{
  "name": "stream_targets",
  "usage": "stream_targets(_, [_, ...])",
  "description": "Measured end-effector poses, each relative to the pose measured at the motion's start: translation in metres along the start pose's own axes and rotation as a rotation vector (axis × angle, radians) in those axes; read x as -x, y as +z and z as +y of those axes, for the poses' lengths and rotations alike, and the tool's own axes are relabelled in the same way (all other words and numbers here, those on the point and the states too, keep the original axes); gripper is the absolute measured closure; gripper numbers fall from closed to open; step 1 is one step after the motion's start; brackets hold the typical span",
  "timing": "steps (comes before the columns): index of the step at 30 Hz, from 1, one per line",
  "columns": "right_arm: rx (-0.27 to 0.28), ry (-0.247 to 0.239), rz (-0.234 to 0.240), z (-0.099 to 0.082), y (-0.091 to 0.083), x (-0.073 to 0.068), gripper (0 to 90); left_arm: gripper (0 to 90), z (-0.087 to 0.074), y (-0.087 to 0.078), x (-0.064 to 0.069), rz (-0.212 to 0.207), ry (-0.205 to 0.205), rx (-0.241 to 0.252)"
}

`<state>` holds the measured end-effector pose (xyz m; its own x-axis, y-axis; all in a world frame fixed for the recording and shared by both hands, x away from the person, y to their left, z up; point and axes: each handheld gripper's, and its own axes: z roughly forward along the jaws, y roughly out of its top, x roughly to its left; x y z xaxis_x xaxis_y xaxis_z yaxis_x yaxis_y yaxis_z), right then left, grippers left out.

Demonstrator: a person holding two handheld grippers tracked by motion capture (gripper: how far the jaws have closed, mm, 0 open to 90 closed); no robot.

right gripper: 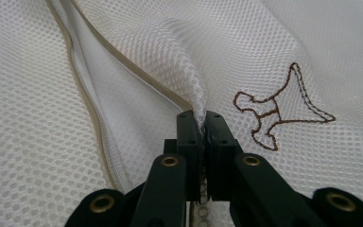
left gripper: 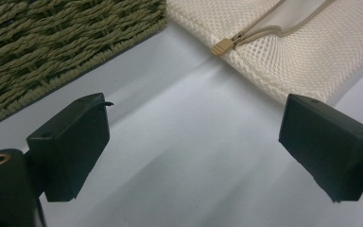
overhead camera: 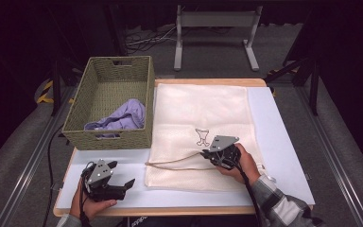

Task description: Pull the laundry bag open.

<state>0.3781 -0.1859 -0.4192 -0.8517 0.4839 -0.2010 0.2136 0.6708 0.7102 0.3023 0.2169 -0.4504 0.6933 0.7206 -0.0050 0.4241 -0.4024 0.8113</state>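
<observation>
With the right gripper (right gripper: pixel 203 124) pinching the mesh bag (overhead camera: pixel 203 118) beside its embroidered figure (right gripper: pixel 279 111), lift slowly, probably only the top layer, while the spread left gripper (overhead camera: pixel 118 182) waits near the basket (overhead camera: pixel 111 101).

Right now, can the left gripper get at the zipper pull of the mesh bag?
Probably yes: the left gripper is open, and bare table lies between it and the zipper pull.

No readable txt, labels, brands or nos anywhere; only mark is a small brown stitched outline figure (right gripper: pixel 283 111) on the cream mesh bag (overhead camera: pixel 189 109), no letters w/ it
</observation>
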Motion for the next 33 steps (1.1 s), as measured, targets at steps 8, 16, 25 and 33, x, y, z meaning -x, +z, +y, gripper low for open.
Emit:
stream_targets(8, [0.028,0.002,-0.008,0.004,-0.007,0.000,86.4,10.2,0.000,0.000,-0.001,0.000,-0.001,-0.002])
stream_targets(16, [0.065,0.008,-0.036,0.009,-0.013,0.001,86.5,10.2,-0.001,0.002,-0.001,-0.004,0.002,-0.010])
stream_targets(25, [0.086,0.000,-0.063,0.014,-0.020,0.002,86.6,10.3,-0.001,0.001,-0.001,-0.005,0.003,-0.008])
stream_targets(33, [0.100,-0.008,-0.083,0.019,-0.023,0.002,86.6,10.3,0.000,0.002,0.000,0.000,0.005,-0.011])
